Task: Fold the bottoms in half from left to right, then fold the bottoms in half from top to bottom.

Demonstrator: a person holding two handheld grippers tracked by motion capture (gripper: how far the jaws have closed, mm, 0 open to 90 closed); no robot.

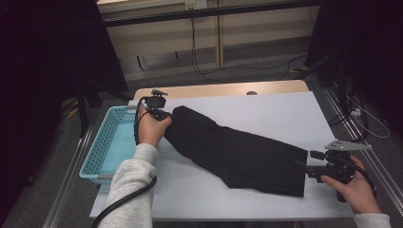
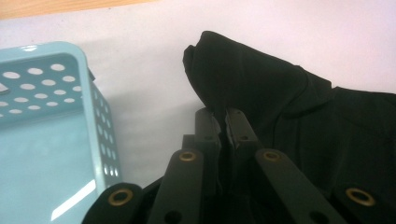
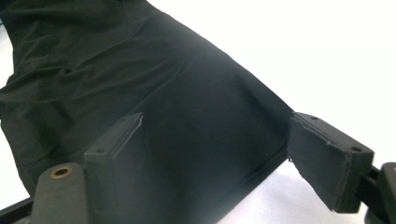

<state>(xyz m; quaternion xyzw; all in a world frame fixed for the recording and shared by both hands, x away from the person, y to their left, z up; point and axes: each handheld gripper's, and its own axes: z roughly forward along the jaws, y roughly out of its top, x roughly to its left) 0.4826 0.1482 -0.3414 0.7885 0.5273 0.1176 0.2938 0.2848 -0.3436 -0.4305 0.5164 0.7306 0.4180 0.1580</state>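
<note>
A long black garment lies folded and slanted across the white table cover, running from upper left to lower right. My left gripper is at its upper left end. In the left gripper view the jaws of the left gripper are shut on a raised fold of the black garment. My right gripper sits at the garment's lower right hem. In the right gripper view the right gripper stands wide open, with the edge of the black garment lying between the pads and neither pad pressing on it.
A light blue perforated basket stands at the table's left edge, beside my left hand, and the basket looks empty inside. A wooden tabletop strip runs along the far side. Cables lie on the floor beyond.
</note>
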